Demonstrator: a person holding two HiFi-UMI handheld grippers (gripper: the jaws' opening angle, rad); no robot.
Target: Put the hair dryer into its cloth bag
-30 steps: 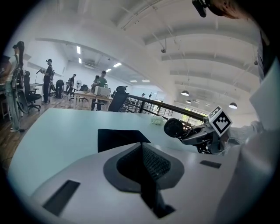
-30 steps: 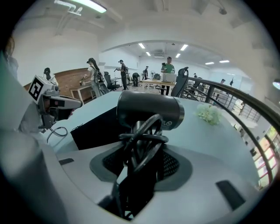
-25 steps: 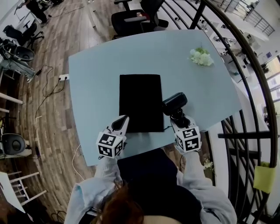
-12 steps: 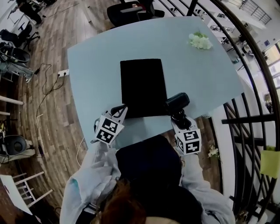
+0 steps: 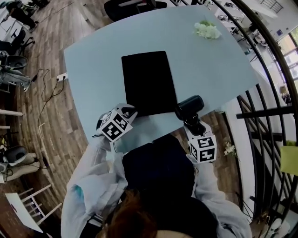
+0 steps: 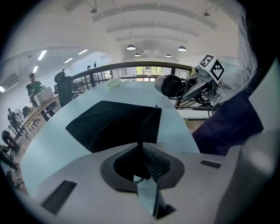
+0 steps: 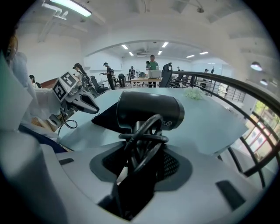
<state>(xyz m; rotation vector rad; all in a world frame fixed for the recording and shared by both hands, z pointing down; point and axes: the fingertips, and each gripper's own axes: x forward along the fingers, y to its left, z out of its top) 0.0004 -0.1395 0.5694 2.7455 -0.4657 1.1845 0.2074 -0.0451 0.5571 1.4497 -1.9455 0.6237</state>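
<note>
The black cloth bag [image 5: 146, 82] lies flat on the light blue table [image 5: 93, 69]. My left gripper [image 5: 131, 111] is shut, and its tips rest at the bag's near left corner; in the left gripper view the bag [image 6: 113, 124] spreads out just past the closed jaws [image 6: 141, 148]. My right gripper [image 5: 192, 124] is shut on the handle of the black hair dryer [image 5: 189, 106], with the cord coiled round the handle. It holds the dryer just off the bag's near right corner. The dryer's barrel [image 7: 148, 109] fills the right gripper view above the jaws [image 7: 142, 153].
A bunch of white flowers [image 5: 205, 29] lies at the table's far right. A dark curved railing [image 5: 260, 107] runs along the right side. Office chairs [image 5: 130, 4] stand beyond the far edge. The table's near edge runs right by both grippers.
My left gripper has rolled over and sunk to the bag's near left corner. My right gripper has shifted sideways with the dryer, still beside the bag's near right corner.
</note>
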